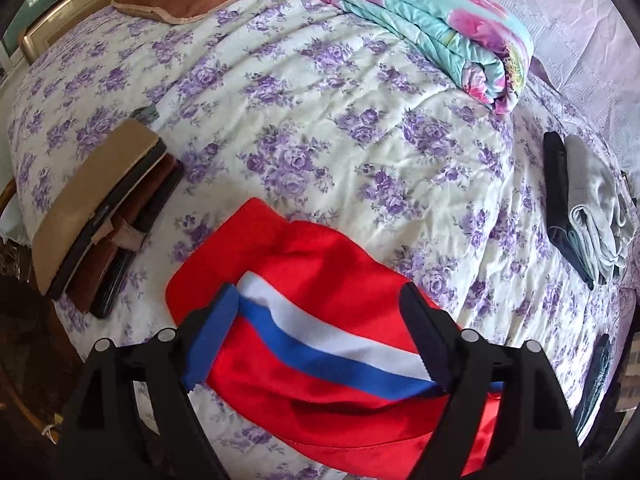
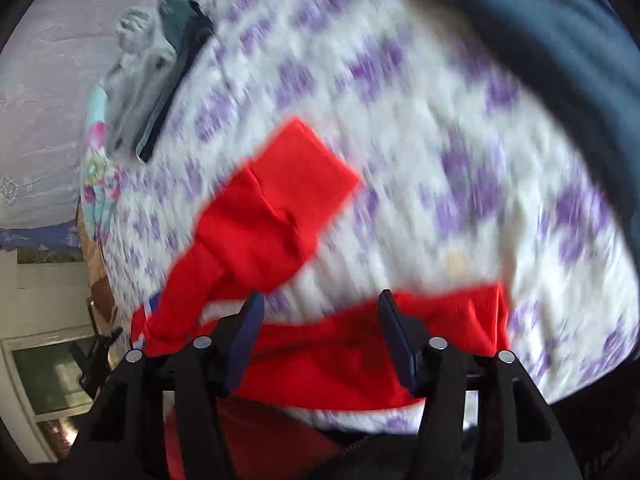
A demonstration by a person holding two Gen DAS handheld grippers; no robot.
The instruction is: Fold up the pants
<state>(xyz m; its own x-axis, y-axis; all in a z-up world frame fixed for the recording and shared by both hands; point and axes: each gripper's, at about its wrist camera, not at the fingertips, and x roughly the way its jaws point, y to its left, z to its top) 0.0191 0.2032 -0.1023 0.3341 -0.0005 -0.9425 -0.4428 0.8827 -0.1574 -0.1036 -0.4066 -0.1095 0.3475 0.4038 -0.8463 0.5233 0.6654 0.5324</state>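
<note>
Pants (image 1: pixel 320 280) in red, with one white and one blue stripe, lie on the flowered bedspread (image 1: pixel 304 120) just under your left gripper (image 1: pixel 320 304). In the left wrist view they fill the part from 5 to 7 o'clock, and the stripes run across between the two fingers. Your left gripper stands wide apart; the cloth lies between the fingers, and the pads do not press on it.

In the right wrist view, which is blurred, your right gripper (image 2: pixel 320 320) also stands apart, and red cloth passes between its fingers at 6 o'clock. You cannot tell from this view if the pads touch the cloth. One red part of the pants (image 2: pixel 276 208) lies near the centre and reaches toward 12 o'clock.

At 1 o'clock in the left wrist view a folded quilt (image 1: pixel 440 28) in turquoise and pink lies on the bed. At 3 o'clock a pile of folded clothes (image 1: pixel 584 204), grey and dark, lies well apart from the pants. At 9 o'clock a beige and brown stack (image 1: pixel 96 208) lies at the edge of the bed.
</note>
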